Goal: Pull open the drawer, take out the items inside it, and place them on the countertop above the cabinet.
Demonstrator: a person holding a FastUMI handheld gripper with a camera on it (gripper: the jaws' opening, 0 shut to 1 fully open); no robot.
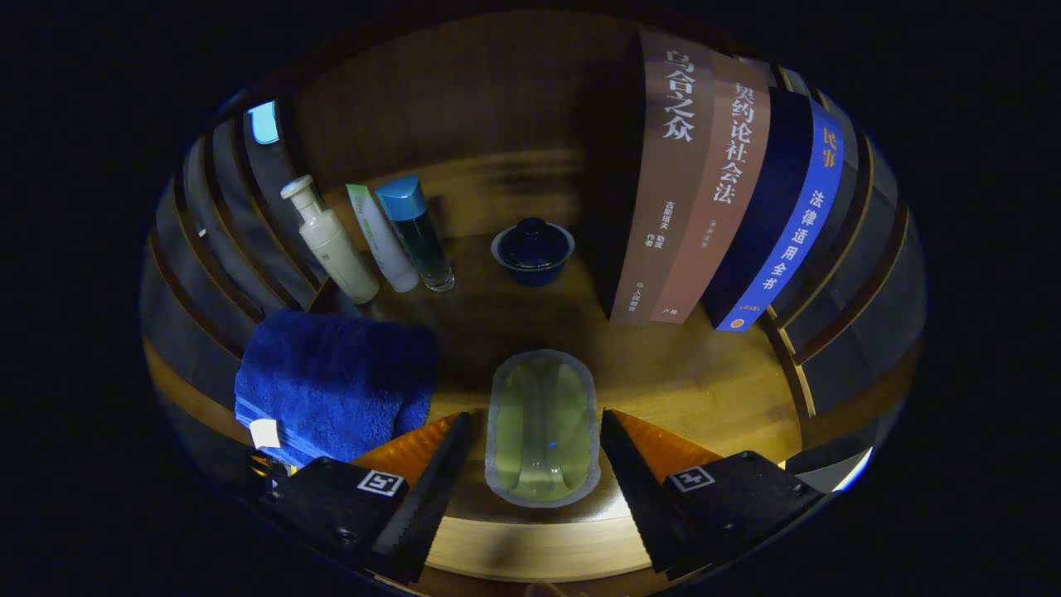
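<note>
A clear, yellowish-green oval pouch lies flat on the wooden countertop. It sits between my fingers, and its far end reaches a little beyond the tips. My gripper is open, with a finger on each side of the pouch and a gap to it on both sides. A folded blue towel rests on the countertop just left of my left finger.
Beyond the towel stand a white pump bottle, a white tube and a blue-capped bottle. A dark lidded cup sits straight ahead. Several upright books stand to the right. Bare wood lies ahead of the right finger.
</note>
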